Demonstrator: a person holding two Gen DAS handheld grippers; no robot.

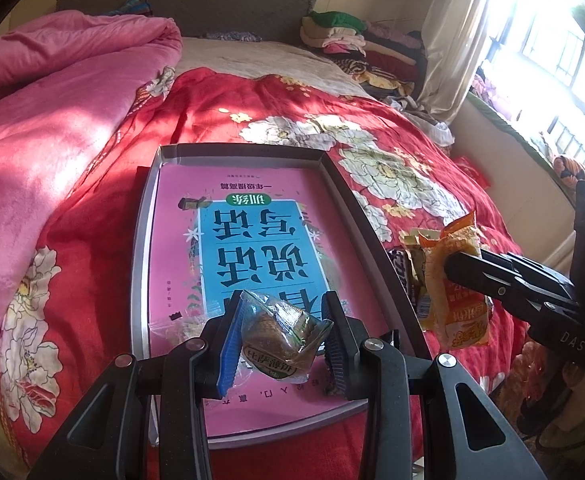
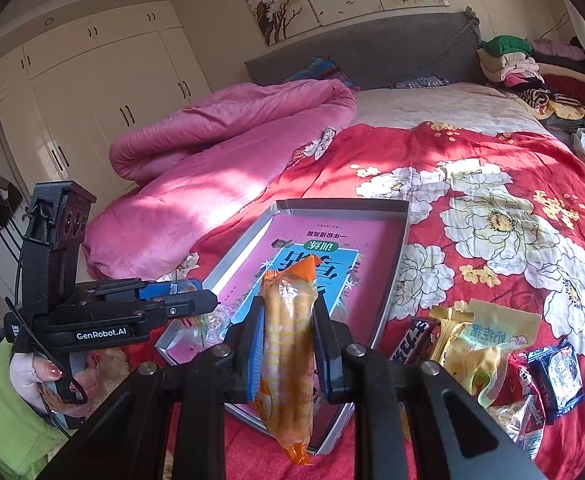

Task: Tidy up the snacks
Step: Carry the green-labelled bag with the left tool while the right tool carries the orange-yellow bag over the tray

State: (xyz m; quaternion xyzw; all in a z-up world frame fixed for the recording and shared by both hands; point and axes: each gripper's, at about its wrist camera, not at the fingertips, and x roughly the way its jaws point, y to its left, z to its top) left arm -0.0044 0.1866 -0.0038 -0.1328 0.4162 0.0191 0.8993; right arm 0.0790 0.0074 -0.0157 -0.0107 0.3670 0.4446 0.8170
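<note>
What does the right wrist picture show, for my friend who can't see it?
The right claw pinches a long orange cracker pack upright over a shallow gray tray lined with a pink book, on a red flowered bedspread. The left claw reaches in from the left holding a clear-wrapped snack; more snacks lie to the right.

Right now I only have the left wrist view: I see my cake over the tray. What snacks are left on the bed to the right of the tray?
Observer: A pile beside the tray's right wall: a dark chocolate bar, a yellow packet, a blue packet.
Operator: Is the right tool's hold good?
Observer: The right tool clamps the orange biscuit pack mid-length, standing upright.
Operator: Anything in the tray under my tool?
Observer: A clear wrapper lies at the near left corner, below the left tool.
</note>
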